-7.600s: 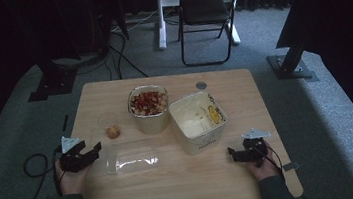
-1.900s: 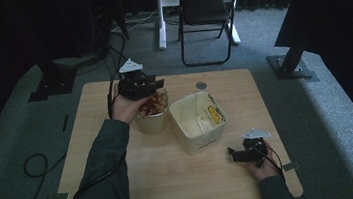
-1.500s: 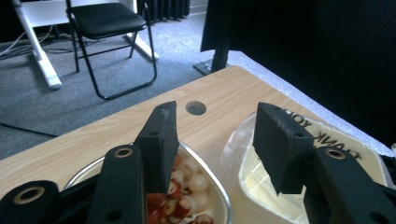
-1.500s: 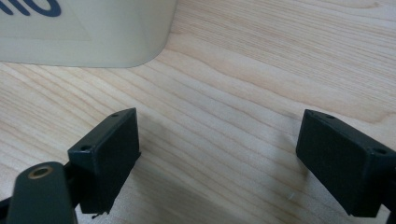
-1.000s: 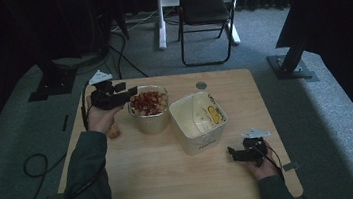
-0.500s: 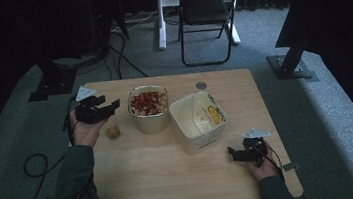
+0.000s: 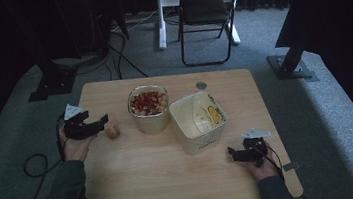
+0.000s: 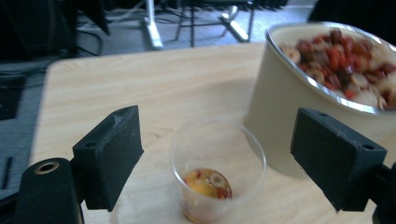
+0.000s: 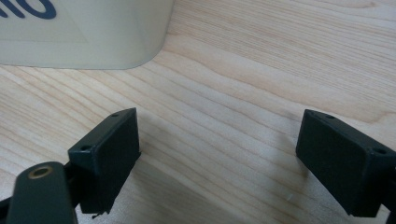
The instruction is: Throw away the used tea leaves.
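Black left tongs [image 8: 217,154]: jaws spread wide, just been opening, pads clear of the cup
Clear cup [image 8: 218,168]: upright on the table [image 7: 173,175] between the jaws, a bit of food at its bottom
Metal-rimmed tub [image 8: 327,79]: just beside the cup, full of mixed food
Right tongs [image 9: 219,158]: released, over bare wood near the cream container [image 9: 84,32]

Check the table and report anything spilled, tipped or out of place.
Nothing stands out. The small clear cup stands upright on the table beside the food tub, its bit of food inside. The empty tub is upright too, and no spill shows on the wood.
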### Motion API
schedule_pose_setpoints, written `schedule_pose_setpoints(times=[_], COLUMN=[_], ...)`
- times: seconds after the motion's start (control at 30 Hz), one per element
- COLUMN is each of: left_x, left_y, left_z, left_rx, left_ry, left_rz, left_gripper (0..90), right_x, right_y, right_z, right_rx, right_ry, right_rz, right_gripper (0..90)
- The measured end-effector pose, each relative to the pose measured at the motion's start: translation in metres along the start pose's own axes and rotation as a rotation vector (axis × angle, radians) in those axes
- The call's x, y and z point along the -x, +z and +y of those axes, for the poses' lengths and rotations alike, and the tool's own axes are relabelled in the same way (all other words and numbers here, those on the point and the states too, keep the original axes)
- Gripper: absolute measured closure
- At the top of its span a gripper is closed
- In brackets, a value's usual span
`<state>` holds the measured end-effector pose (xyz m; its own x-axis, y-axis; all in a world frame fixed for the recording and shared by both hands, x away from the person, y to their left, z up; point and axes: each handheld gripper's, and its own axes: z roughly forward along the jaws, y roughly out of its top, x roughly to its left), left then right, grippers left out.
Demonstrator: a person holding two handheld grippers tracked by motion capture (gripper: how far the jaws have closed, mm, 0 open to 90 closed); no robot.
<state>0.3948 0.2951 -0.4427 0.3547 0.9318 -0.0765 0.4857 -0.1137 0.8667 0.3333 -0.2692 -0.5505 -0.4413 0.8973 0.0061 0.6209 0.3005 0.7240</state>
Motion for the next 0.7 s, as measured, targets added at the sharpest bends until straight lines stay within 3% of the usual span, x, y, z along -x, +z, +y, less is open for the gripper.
schedule_pose_setpoints(times=[0.17,0.37,0.7], left_x=[0.0,-0.003,0.002], left_y=[0.006,0.015,0.038], left_z=[-0.014,-0.038,-0.051], left_rx=[-0.002,-0.004,-0.03], left_ry=[-0.007,-0.025,-0.011], left_rz=[0.005,0.039,0.009], left_gripper=[16.9,16.9,17.0], right_x=[0.0,0.0,0.0], right_y=[0.0,0.0,0.0], right_z=[0.0,0.0,0.0], right_rx=[0.0,0.0,0.0], right_ry=[0.0,0.0,0.0], right_rz=[0.0,0.0,0.0], right_gripper=[13.0,13.0,13.0])
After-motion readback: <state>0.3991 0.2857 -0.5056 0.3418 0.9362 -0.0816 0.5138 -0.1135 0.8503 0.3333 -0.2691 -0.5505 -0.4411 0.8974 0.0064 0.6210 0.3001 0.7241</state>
